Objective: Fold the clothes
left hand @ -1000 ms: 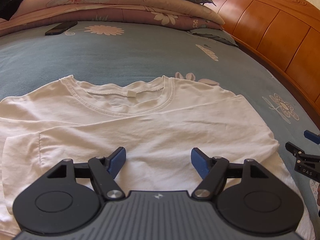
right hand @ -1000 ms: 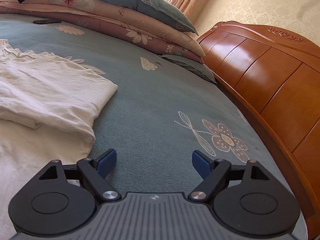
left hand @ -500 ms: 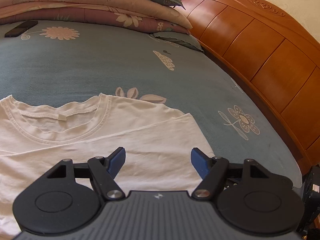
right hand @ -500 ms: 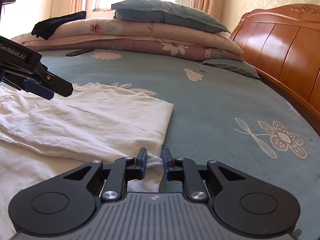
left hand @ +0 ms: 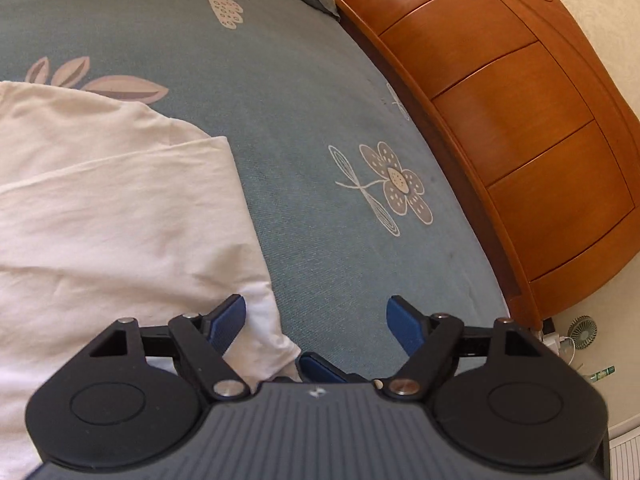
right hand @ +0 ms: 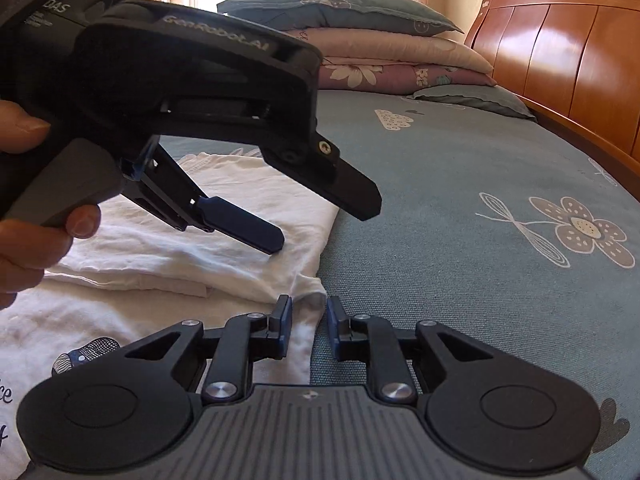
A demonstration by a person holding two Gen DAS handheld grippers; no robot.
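A white T-shirt [left hand: 120,208] lies spread on the blue-grey bedspread [left hand: 320,120], its right sleeve folded inward over the body. My left gripper [left hand: 316,320] hovers open over the shirt's right edge, one blue finger above the cloth and one above the bedspread. In the right wrist view the left gripper [right hand: 320,228] hangs just over the shirt [right hand: 240,248], held by a hand [right hand: 24,248]. My right gripper [right hand: 309,328] sits low at the same edge, fingers nearly together with a bunched fold of the shirt between them.
A curved wooden bed board [left hand: 540,140] runs along the right side. Stacked pillows and folded quilts [right hand: 380,48] lie at the far end. A small fan [left hand: 584,332] stands on the floor beyond the bed's corner. Printed lettering shows on the shirt [right hand: 80,356].
My left gripper has swung right and down from the collar to the shirt's right edge, close above the right gripper. The right gripper, open a second ago, has shut on that edge.
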